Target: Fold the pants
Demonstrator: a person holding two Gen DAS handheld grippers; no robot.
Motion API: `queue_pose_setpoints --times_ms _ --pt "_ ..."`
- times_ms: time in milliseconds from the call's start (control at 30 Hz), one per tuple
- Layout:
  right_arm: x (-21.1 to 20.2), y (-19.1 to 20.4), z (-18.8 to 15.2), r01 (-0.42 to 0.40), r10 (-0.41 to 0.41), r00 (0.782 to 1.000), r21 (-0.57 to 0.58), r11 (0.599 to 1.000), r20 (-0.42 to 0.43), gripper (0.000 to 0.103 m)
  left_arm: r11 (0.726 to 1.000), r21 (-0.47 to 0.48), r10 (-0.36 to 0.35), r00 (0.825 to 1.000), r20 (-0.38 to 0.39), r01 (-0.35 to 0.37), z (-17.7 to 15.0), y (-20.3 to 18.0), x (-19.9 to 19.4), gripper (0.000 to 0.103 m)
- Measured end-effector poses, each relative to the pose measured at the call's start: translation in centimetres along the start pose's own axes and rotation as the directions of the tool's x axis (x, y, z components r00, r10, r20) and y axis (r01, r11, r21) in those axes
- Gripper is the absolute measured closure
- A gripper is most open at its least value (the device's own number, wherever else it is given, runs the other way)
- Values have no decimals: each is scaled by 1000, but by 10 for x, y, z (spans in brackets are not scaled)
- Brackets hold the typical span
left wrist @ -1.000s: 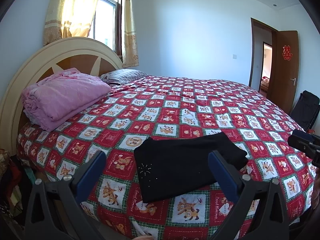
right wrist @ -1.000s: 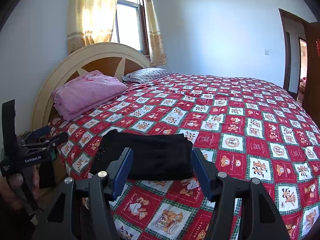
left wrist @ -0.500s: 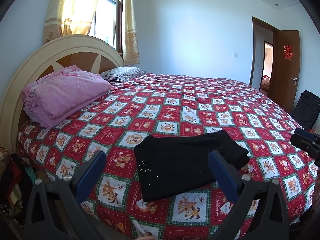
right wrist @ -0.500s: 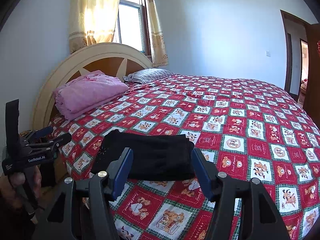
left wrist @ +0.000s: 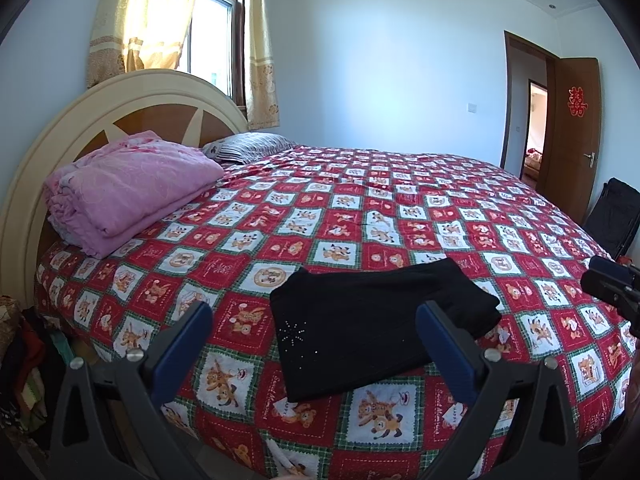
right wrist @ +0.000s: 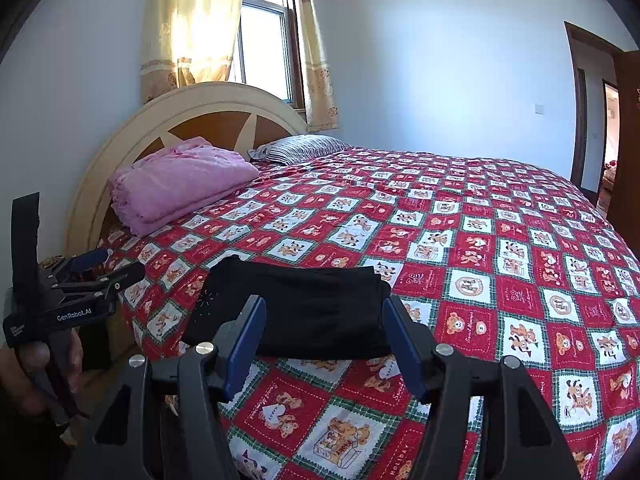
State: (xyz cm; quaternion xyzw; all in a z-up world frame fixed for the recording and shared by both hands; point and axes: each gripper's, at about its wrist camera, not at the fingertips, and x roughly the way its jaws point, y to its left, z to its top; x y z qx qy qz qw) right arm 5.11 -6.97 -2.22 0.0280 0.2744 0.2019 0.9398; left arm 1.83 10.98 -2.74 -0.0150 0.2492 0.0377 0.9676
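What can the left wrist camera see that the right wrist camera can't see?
Only the left wrist view shows the red paper ornament on the open door, the black folding chair beside the bed, and a pile of clothes on the floor.

Only the right wrist view shows the whole left gripper from the side, with the hand holding it.

Both show the folded black pants lying on the teddy-bear quilt, the folded pink blanket, the striped pillow, the round headboard and the curtained window. Both grippers are open and hold nothing.

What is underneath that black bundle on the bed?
The folded black pants lie flat on the red teddy-bear bedspread, which shows all around them. Anything directly beneath or between their layers is covered.
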Motion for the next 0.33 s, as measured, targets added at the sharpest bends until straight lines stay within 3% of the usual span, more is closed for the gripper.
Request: queue_pose_setpoints --times_ms 333 --pt "4 -1 -5 0 0 1000 -3 1000 -9 41 1000 17 -26 999 -19 26 -6 -2 9 0"
